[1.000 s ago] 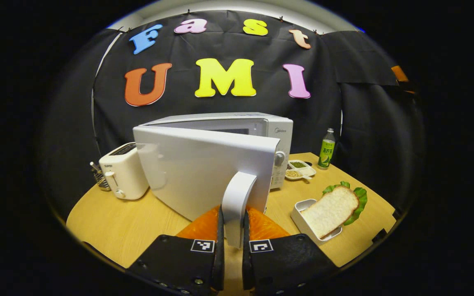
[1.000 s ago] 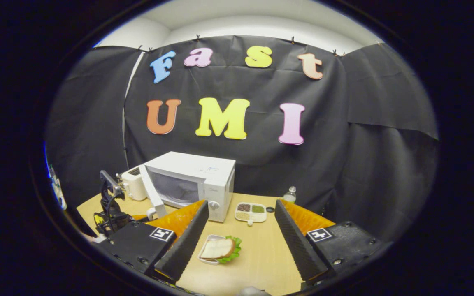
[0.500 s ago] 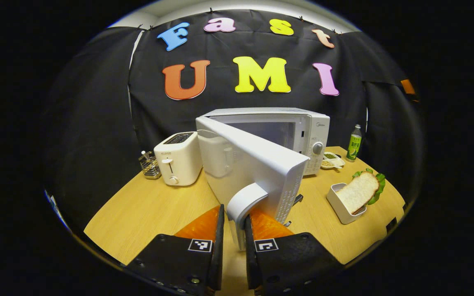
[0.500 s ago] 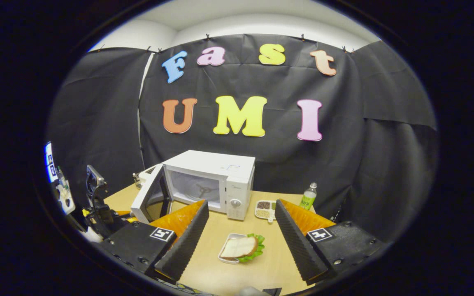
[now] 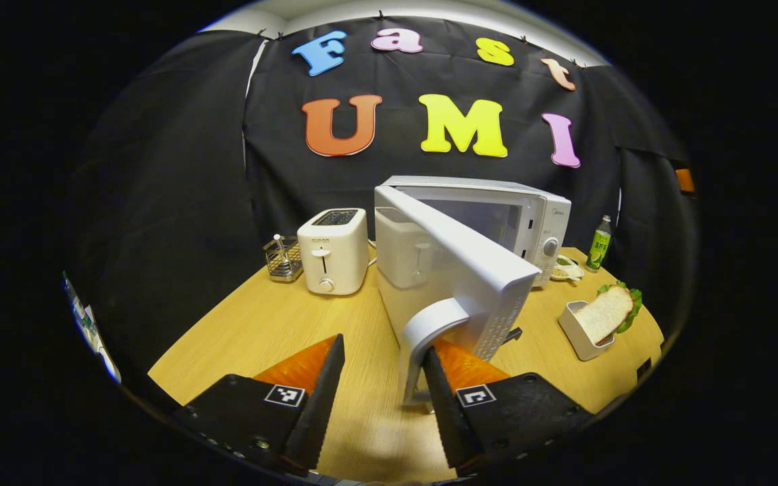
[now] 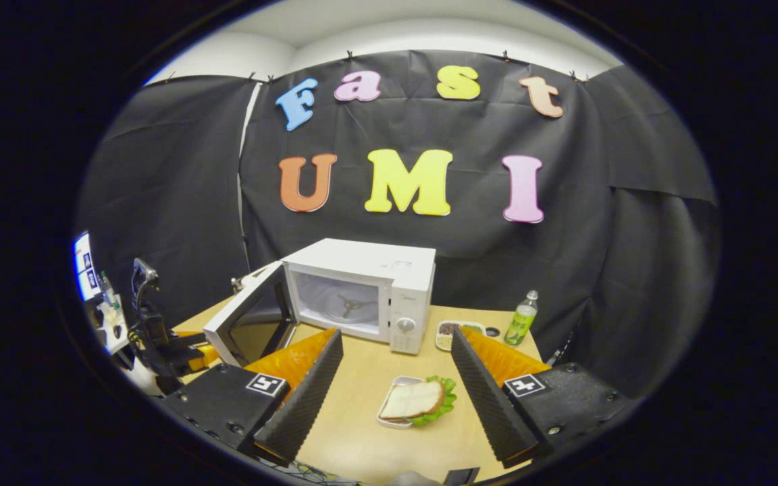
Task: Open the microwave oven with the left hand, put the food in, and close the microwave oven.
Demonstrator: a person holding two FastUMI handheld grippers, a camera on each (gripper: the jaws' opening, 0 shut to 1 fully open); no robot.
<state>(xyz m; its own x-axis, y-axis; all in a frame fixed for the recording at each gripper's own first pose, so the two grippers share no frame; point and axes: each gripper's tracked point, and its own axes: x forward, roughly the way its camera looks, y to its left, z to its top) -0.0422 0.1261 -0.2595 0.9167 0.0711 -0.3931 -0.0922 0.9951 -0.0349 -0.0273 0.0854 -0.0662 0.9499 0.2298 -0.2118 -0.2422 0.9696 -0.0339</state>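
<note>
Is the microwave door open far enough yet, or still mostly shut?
Open: the microwave door stands swung wide, exposing the empty cavity.

We see a booth hung with black cloth (image 6: 605, 223), clipped along its top edge beneath a pale white wall (image 6: 389, 34) that curves above it. The cloth falls in loose folds and overlaps at the right. Below stands a light wooden bench (image 5: 261, 331) with a rounded front edge. At the far left edge, past the bench, a small bright patch (image 6: 82, 263) glows.

A toaster (image 5: 333, 250), wire rack (image 5: 283, 257), green bottle (image 5: 599, 243) and divided dish (image 5: 566, 268) stand on the table (image 5: 247, 337).
</note>
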